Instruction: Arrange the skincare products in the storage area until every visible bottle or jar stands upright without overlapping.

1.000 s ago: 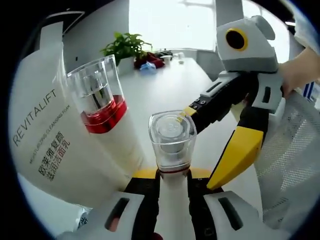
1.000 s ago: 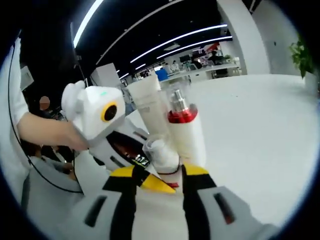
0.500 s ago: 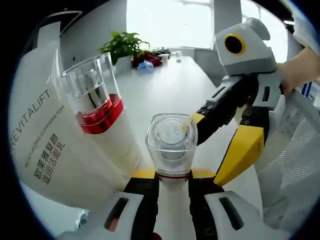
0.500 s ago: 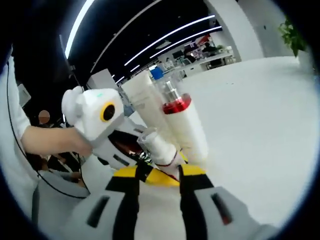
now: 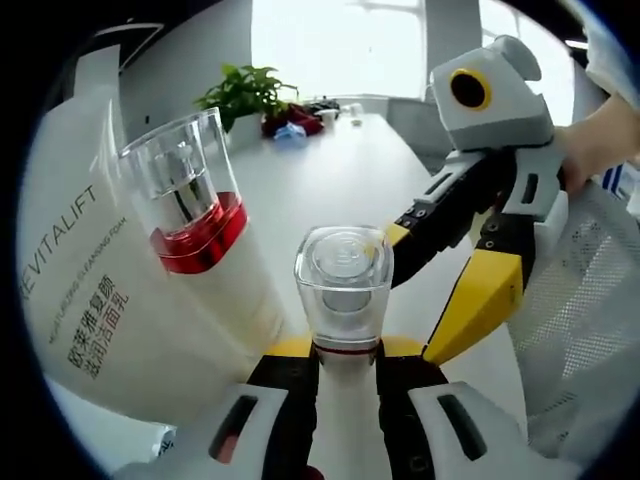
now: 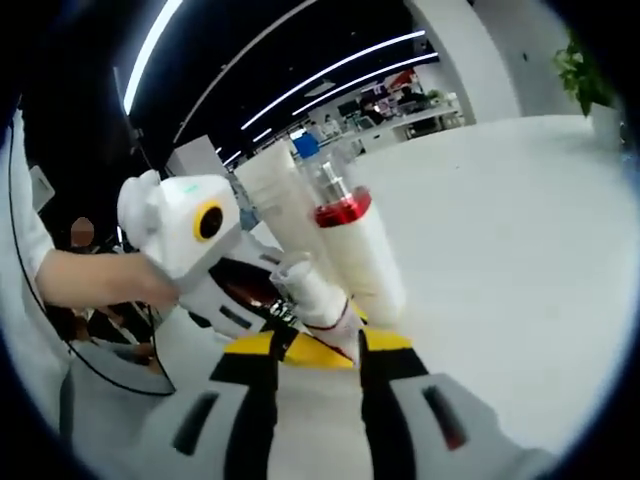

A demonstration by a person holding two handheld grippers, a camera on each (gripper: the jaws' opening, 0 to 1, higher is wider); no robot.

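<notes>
Small clear-capped bottle clamped in the left gripper beside the standing pump bottle and tube.

In the left gripper view, the left gripper [image 5: 345, 372] is closed on the small bottle [image 5: 344, 290], its clear cap pointing away from the jaws. Left of that bottle and just beside it stands the pump bottle [image 5: 200, 230] with a red band, backed by the white Revitalift tube [image 5: 100, 300]; both sit slightly lower in the view than half a second ago. To the small bottle's right, the right gripper [image 5: 440, 265] reaches in, jaws apart, one tip near the cap, a hand [image 5: 600, 140] behind it. In the right gripper view the small bottle [image 6: 315, 295] leans left before the jaws, much as before, on the white table [image 6: 500, 230].
</notes>
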